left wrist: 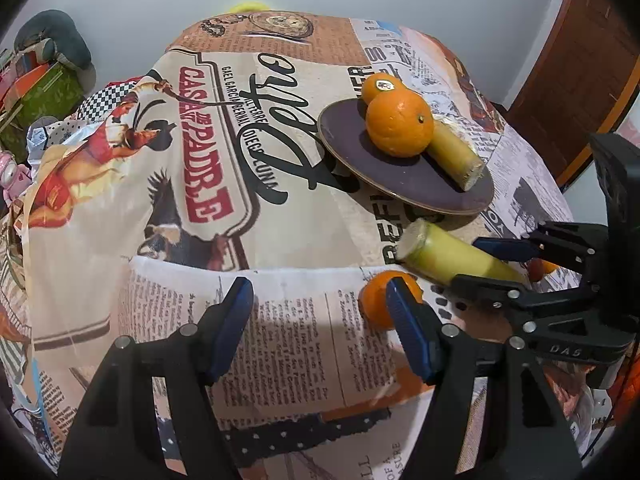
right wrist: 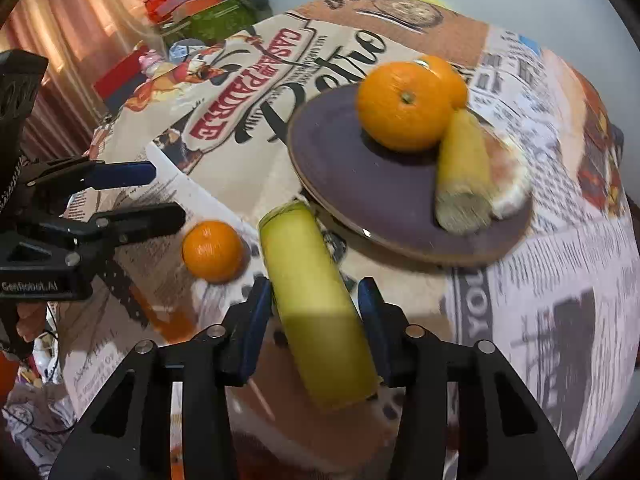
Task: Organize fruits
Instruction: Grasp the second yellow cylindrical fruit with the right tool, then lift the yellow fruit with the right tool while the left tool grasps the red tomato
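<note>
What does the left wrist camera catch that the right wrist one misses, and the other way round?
Only the left view shows the wooden door and the left tongs from behind, open and empty. Only the right view shows the pink curtain and the loose orange whole, unblocked. Both show the purple plate with two oranges and a yellow-green piece, and the right tongs around a second yellow-green piece.
</note>
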The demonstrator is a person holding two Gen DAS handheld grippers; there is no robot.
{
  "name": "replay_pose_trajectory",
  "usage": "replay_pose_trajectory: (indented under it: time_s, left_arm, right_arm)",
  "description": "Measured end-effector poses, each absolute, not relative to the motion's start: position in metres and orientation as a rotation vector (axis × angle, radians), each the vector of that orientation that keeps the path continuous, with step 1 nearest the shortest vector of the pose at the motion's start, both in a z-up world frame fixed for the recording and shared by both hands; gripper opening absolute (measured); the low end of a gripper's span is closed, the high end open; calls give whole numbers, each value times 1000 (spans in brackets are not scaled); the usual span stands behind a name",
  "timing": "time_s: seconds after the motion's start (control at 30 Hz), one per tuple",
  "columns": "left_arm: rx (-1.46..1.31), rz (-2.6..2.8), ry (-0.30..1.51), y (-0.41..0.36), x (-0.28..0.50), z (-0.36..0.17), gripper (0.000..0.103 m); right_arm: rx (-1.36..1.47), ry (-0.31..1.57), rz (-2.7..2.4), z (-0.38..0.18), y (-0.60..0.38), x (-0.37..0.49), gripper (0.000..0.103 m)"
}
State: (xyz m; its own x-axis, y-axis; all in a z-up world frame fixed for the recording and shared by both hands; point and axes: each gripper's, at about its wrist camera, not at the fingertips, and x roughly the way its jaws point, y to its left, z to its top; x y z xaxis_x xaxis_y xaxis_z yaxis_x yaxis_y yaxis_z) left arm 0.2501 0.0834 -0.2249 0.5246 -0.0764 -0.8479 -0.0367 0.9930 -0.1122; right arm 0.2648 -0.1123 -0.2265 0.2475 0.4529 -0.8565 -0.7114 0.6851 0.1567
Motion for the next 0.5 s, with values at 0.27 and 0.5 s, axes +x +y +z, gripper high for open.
replay_pose_trajectory:
  time_s: [0.27,0.5]
  left_arm:
    - [-118,-46,1020,76,246,-224,69]
    - [-111,-48,1036,74,241,-226,69]
  right_arm:
    - [-323,1092,773,-233,-115,257,41]
    - [-257,1059,767,-233,-112,263,37]
